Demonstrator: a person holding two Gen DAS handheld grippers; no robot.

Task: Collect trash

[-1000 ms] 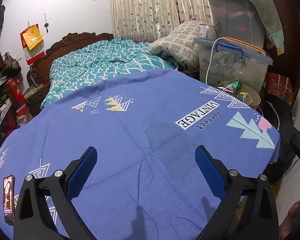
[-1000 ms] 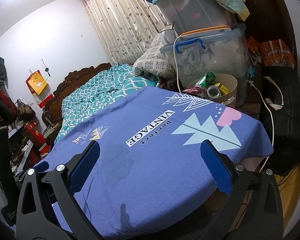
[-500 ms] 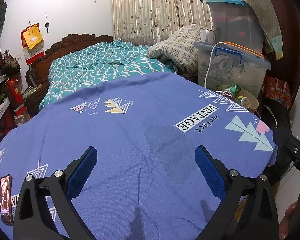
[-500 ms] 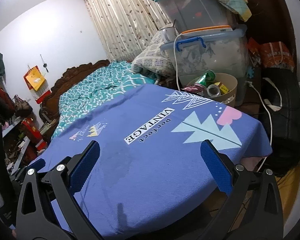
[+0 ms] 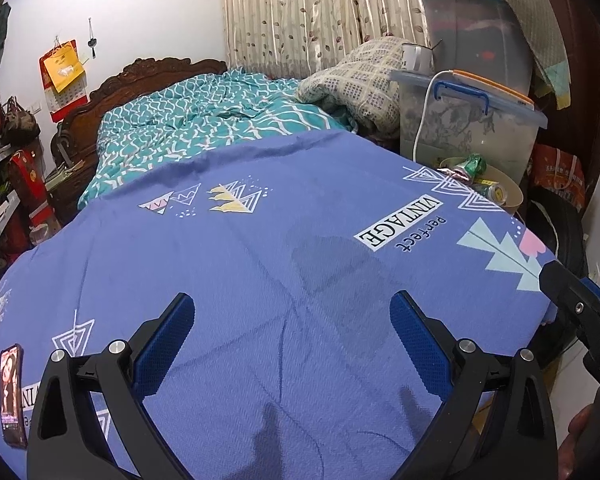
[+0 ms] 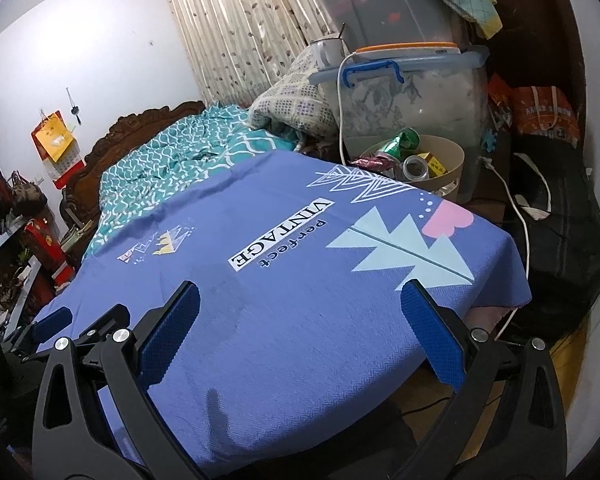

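Both the left gripper point(image 5: 292, 344) and the right gripper point(image 6: 300, 332) hover with jaws wide apart, holding nothing. The trash sits in the beige bin point(image 6: 448, 160) beyond the desk point(image 6: 300, 300), ahead and to the right, nearer the right gripper.

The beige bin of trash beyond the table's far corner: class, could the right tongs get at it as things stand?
Probably yes. The right tongs are open and empty, and only flat blue tablecloth lies between them and the bin, whose top is open.
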